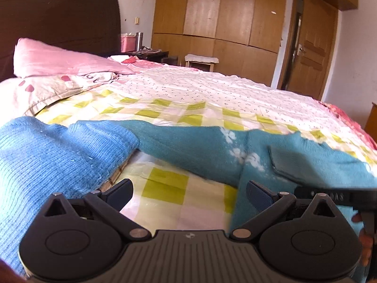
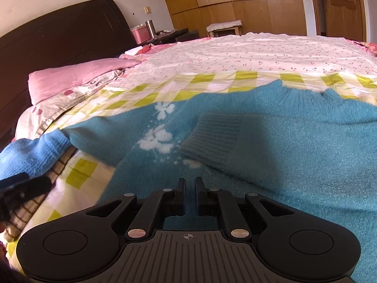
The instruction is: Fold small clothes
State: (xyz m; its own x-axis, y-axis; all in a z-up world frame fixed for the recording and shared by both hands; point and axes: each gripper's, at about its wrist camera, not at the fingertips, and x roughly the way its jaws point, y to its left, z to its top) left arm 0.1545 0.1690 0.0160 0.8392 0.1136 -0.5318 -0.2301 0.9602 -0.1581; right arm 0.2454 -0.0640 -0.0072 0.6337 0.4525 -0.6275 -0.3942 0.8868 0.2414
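Observation:
A teal knit sweater [image 2: 271, 141] with white flower marks lies flat on the checked bedspread [image 2: 212, 80], one ribbed cuff folded onto its chest. It also shows in the left wrist view [image 1: 207, 148], its sleeve stretching left. A brighter blue knit garment [image 1: 47, 155] lies at the left; it shows in the right wrist view [image 2: 30, 153] too. My left gripper [image 1: 188, 192] is open and empty over the bedspread between the two garments. My right gripper [image 2: 190, 184] hovers low over the teal sweater's lower part, fingers nearly closed with a narrow gap; nothing visible is held.
A pink pillow [image 1: 59, 59] and dark headboard [image 1: 59, 16] are at the left. A nightstand with a pink box [image 1: 128, 43] and flask, a stool [image 1: 200, 61], wooden wardrobes [image 1: 219, 11] and a door [image 1: 311, 47] stand beyond the bed.

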